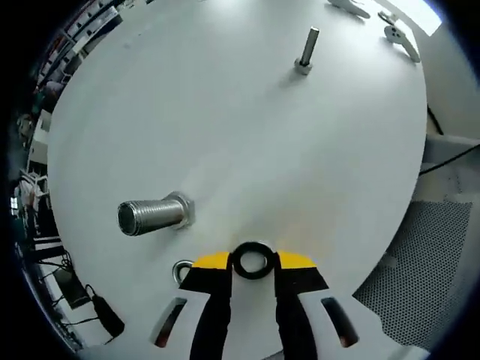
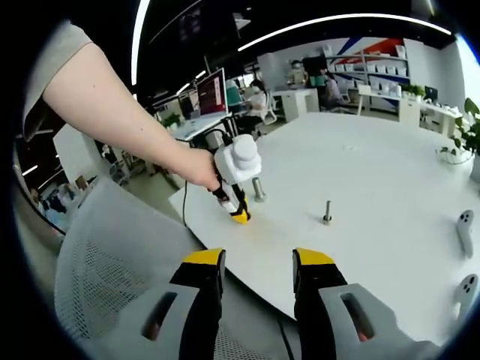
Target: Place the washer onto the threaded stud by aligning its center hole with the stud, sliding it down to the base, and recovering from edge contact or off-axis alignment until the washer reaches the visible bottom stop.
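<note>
Washer (image 1: 253, 262) pinched between left gripper (image 1: 253, 264) fingers; right gripper (image 2: 257, 264) fingers parted, empty.

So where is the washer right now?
In the left gripper view the washer sits low at centre, between the yellow tips of the left gripper, just above the white table and right of the large threaded stud.

Shiny metal washer (image 1: 252, 262), matt table (image 1: 247, 150)

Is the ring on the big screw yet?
Not yet. The left claw has picked up the ring and holds it near the table. The big screw is bare beside it. Left to do: line up the hole and slide the ring down to the bottom.
</note>
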The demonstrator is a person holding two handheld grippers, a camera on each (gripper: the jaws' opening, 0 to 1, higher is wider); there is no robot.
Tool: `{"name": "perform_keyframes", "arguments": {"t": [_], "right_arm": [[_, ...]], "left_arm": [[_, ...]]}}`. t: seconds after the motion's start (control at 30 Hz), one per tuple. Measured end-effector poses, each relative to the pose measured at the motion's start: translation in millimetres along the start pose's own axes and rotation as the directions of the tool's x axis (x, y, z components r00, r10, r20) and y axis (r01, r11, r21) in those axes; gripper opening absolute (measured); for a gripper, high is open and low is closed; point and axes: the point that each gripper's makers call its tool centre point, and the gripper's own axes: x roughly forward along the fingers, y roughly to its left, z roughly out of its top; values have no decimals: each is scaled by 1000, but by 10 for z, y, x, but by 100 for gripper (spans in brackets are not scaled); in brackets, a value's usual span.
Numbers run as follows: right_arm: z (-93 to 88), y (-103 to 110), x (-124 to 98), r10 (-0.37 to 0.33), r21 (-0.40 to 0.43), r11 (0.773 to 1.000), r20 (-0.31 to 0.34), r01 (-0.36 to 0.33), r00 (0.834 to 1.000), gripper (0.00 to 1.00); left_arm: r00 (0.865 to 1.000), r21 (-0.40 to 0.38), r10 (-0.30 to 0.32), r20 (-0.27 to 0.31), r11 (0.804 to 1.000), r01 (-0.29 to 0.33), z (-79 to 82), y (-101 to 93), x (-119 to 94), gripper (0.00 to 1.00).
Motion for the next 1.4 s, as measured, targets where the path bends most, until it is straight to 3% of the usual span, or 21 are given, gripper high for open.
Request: {"name": "perform_keyframes", "arguments": {"t": [0.03, 0.07, 0.1, 0.13, 0.2, 0.23, 0.27, 0.33, 0.43, 0.5, 0.63, 1.0, 1.1, 1.4], "right_arm": [[0, -1, -1, -1, -1, 1000, 0, 1, 1000, 38], [-1, -1, 0, 0, -2, 1000, -1, 0, 1000, 38], [-1, 0, 1, 1, 0, 1000, 0, -1, 1000, 38], [1, 0, 2, 1, 0, 1000, 0, -1, 1000, 38], [7, 3, 3, 2, -2, 1000, 2, -2, 1000, 38], [6, 4, 3, 2, -3, 1000, 1, -2, 1000, 38], [1, 3, 4, 2, -4, 1000, -2, -2, 1000, 38], [-11, 1, 4, 0, -1, 1000, -6, 0, 1000, 38], [4, -6, 2, -2, 1, 1000, 1, 2, 1000, 38], [0, 0, 7, 1, -2, 1000, -3, -1, 1000, 38], [1, 3, 8, 2, -4, 1000, -2, -2, 1000, 37], [-47, 14, 22, 11, -3, 1000, -29, -11, 1000, 37], [-44, 14, 20, 9, -8, 1000, -28, -9, 1000, 37], [-42, 5, 11, 3, 2, 1000, -24, -3, 1000, 37]], "left_arm": [[1000, 10, 2, 4, 1000, -2, 9, -7, 1, 18], [999, 37, -7, 46, 999, 5, 89, -36, -5, 3], [999, 103, -45, -13, 994, 46, 23, -89, -37, 0], [1000, 121, -5, -3, 993, 6, 43, -76, 7, 0], [1000, 212, -13, -25, 977, 18, 22, -137, 75, 0], [999, 199, 2, -48, 980, 7, -15, -129, 66, 0], [1000, 186, 10, 20, 982, -13, 91, -99, 33, 0], [995, 125, 11, 96, 992, -23, 196, -9, -19, 0], [990, 45, 13, 143, 999, -20, 158, 80, -140, 5], [992, 16, 25, 125, 1000, -27, 2, 155, -171, 7], [988, -32, 42, 150, 999, -37, -159, 207, -185, 10], [984, -96, 46, 169, 995, -30, -413, 171, -266, 21], [989, -138, 35, 141, 990, -16, -578, 163, -276, 31], [1000, -253, 14, 18, 968, -9, -1253, 83, -221, 41]]}}
